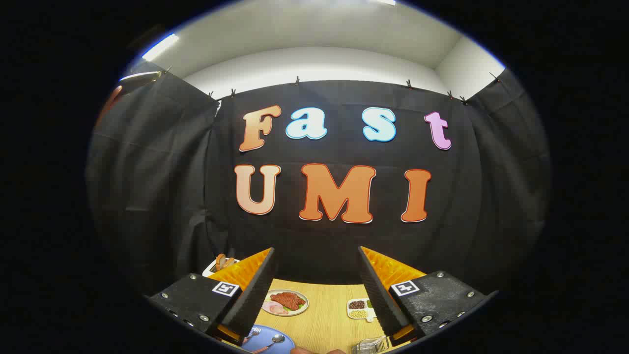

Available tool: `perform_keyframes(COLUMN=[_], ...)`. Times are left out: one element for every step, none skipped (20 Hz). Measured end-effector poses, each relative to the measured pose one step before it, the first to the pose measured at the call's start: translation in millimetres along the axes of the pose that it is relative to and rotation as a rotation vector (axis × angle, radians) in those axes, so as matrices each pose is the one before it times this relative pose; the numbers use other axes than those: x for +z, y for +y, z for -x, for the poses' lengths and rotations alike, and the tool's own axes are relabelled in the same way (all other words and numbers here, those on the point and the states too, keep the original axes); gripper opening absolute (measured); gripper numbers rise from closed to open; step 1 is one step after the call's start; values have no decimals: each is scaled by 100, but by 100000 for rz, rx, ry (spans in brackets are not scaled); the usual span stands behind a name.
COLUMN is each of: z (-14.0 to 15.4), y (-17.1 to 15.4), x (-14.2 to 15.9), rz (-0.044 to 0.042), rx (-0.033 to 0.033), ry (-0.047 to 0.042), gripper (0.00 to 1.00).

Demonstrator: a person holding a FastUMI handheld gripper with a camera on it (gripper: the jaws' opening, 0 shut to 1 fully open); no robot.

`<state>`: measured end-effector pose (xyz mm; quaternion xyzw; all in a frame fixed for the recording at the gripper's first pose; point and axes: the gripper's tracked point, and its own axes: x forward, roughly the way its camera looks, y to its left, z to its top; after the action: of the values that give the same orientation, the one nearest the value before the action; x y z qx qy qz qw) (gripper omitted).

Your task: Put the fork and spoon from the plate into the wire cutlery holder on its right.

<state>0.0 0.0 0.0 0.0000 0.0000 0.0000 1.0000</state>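
My gripper stands open, raised high above the wooden table, with nothing between its fingers. Far below, beside the left finger, lies a blue plate with a fork and a spoon resting on it. To the plate's right, under the right finger, the top of the wire cutlery holder shows, partly cut off.
Farther back on the table sit a round plate of meat and a small white tray of beans. A white dish with bread peeks past the left finger. Black cloth walls close the booth behind and at both sides.
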Motion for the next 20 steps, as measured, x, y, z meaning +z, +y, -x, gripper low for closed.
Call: perform_keyframes(z=[-25, 46, -38, -1, 49, -15, -56, -23, 18, 25, -32, 28, 145, 14, -32, 10, 72, 19, -14, -13], y=[133, 49, 54, 3, 50, 37, -54, 26, -94, 7, -49, 98, 132, 122, -49, -39, 31, -1, 125, -17], x=[22, 46, -12, 31, 33, -18, -83, 2, -52, -8, -40, -73, -139, -13, -24, 11, 38, 62, 11, 8], rz=[-97, 123, 254, 153, -189, -190, -120, -6, 48, 100, 199, -129, -471, -369, 183, 352, 254, -6, -185, -3], rx=[172, 43, 69, -118, 114, 27, 75, -102, 0, -43, -328, 103, 80, 356, -237, -41, -139, 3, 239, -95], ry=[43, -96, -115, -98, -49, 155, 191, 76, -28, 12, -8, 323, 317, -13, 21, -105, -144, -129, 12, 82], gripper=[96, 96, 96, 96, 96, 96, 96, 96, 96, 96, 96, 96, 96, 96, 96, 96, 96, 96, 96, 96])
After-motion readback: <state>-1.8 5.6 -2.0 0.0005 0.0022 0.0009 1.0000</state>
